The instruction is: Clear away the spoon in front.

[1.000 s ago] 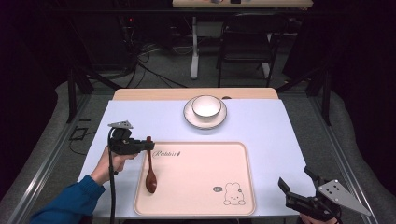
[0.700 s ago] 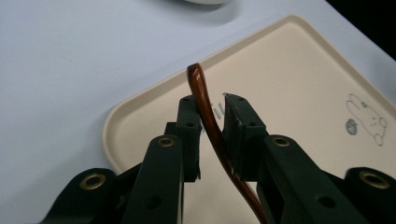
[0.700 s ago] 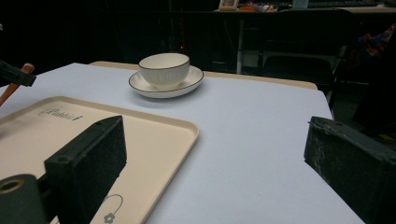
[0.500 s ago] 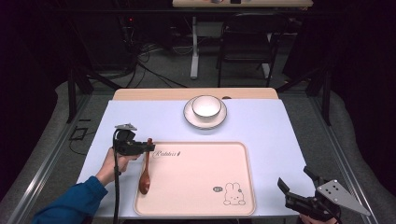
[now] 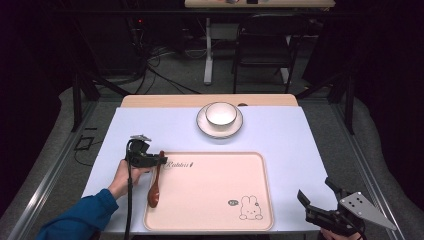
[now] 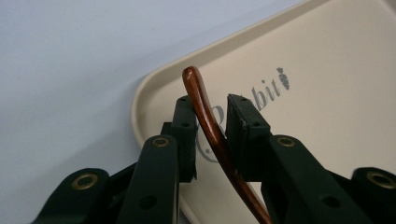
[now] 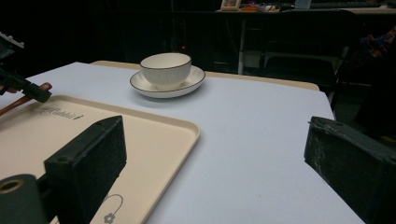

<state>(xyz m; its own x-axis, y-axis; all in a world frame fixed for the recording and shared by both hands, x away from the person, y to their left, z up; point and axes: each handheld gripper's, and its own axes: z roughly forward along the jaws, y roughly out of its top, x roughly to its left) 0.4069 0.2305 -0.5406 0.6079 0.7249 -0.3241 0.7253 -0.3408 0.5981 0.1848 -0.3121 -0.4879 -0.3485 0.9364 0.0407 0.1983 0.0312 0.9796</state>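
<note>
At the tray's point(image 5: 210, 220) near-left edge, my left gripper point(image 6: 214, 122) brackets the wooden spoon's point(image 5: 155, 184) handle near its tip, jaws narrowly parted, one pad touching. Light, stiff and glossy, it looks likely to slip. My right gripper point(image 5: 320, 207) hangs wide open, empty, near right.

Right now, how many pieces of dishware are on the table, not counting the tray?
3. A white bowl sits on a saucer at the table's far middle. A brown wooden spoon lies along the tray's left edge, its handle between the left gripper's jaws.
</note>
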